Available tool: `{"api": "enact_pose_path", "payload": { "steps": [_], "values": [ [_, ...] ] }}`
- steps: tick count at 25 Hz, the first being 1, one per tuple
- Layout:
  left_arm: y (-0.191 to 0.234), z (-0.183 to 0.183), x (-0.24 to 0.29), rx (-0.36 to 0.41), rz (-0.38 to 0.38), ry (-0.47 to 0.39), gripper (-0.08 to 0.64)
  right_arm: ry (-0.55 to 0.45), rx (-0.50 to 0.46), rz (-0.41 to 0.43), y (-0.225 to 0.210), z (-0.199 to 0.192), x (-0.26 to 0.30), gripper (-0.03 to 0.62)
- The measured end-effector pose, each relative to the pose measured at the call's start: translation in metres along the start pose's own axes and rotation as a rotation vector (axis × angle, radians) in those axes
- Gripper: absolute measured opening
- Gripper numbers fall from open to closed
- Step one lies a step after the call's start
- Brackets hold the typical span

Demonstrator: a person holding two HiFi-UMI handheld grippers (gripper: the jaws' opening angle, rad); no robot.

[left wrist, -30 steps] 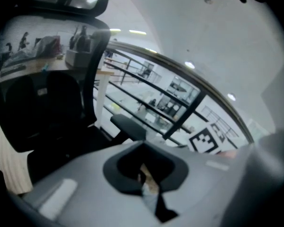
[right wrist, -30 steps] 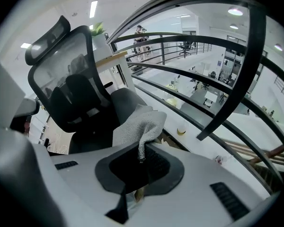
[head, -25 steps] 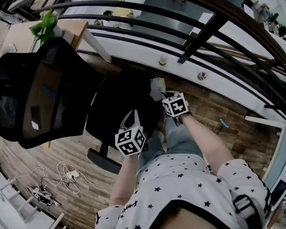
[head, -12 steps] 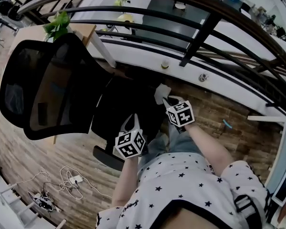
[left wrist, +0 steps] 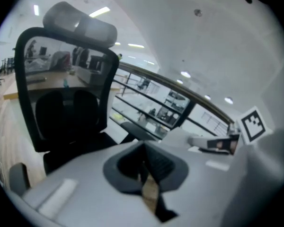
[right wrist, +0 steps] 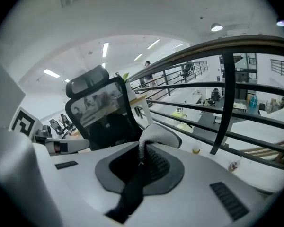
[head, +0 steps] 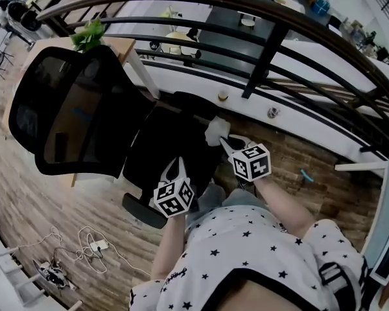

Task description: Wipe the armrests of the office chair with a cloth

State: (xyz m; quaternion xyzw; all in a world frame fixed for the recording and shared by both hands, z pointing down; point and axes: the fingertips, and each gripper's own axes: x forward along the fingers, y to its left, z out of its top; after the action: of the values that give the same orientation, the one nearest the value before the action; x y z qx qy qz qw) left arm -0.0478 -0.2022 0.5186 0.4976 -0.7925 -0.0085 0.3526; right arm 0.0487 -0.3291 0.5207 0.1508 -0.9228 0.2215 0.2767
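Right claw clamped on a white cloth. The cloth sits at the end of one armrest of the black office chair; contact cannot be confirmed. Left claw closed together, nothing between, held over the seat. Dark railing beyond the chair.

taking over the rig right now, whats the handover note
Left gripper: shut, empty, over the front of the chair seat.
Right gripper: shut on the white cloth, which is held at the end of the far armrest; whether it is pressing cannot be told.
Near armrest: nothing on it.
Done: cloth picked up and brought to the far armrest.
Left: probably wipe along the far armrest, then the near armrest.
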Motion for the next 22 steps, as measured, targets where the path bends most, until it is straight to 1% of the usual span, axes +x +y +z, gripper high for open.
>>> {"api": "enact_pose_path", "payload": {
  "steps": [4,12,17,22],
  "values": [
    [-0.017,-0.004,-0.023,-0.014,0.018,-0.042,0.005,-0.024,-0.013,0.029,0.008,-0.004,-0.033,0.028],
    [-0.055,-0.035,-0.067,-0.037,0.046,-0.104,0.005,-0.053,-0.086,0.105,0.027,-0.023,-0.095,0.028],
    [-0.077,-0.051,-0.093,-0.021,0.069,-0.143,0.005,-0.083,-0.136,0.148,0.042,-0.034,-0.133,0.028],
    [-0.100,-0.073,-0.120,-0.004,0.058,-0.142,0.005,-0.111,-0.126,0.179,0.055,-0.050,-0.170,0.028]
  ]
}}
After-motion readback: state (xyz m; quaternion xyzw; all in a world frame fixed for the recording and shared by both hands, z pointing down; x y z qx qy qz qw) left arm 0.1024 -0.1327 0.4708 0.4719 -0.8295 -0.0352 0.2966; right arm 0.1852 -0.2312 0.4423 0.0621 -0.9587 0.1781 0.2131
